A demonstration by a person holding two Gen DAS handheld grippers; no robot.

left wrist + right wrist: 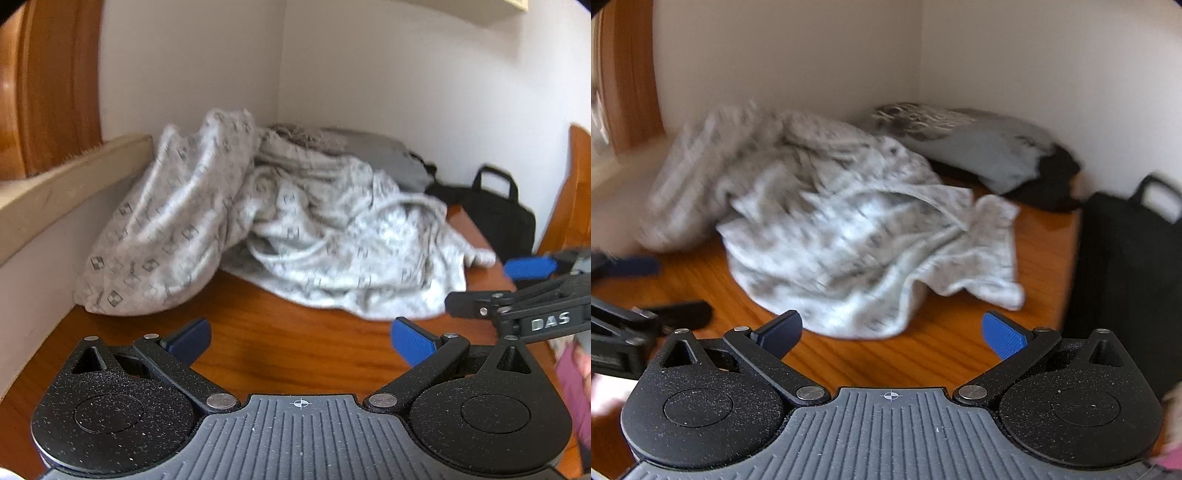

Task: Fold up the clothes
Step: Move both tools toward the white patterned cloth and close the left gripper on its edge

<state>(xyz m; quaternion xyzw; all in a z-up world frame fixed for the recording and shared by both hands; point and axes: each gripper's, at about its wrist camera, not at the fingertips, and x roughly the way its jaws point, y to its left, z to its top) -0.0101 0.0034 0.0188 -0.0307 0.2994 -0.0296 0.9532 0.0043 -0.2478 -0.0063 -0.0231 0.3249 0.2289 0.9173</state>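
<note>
Setting: glossy orange-brown wooden worktop (295,343) set into a corner of plain white walls (406,92).
Task's thing: pale grey patterned garment of soft knit fabric (303,236), printed with small dark squares; lying crumpled near the back of the worktop, its left part heaped against the left wall under a pale wooden ledge (74,184).
Progress: nothing folded as far as visible; cloth bunched in deep irregular creases, one loose flap trailing toward the right; spreading flat and every fold judged to be left.
Texture and shape: limp, thick, fleecy-looking cloth, no clear outline of sleeves or hem; partly blurred in the right wrist view.
Left gripper (301,339): fingers spread wide with blue ribbed pads, nothing between them, above bare wood just short of the garment's near edge.
Right gripper (892,332): fingers likewise spread and empty, near the front hem of the heap, not touching it.
Behind: folded plain grey cloth (990,155) with a dark item beside it, in the corner.
Right side: black fabric bag with a carry handle (495,210), upright, just beside the garment's trailing flap.
</note>
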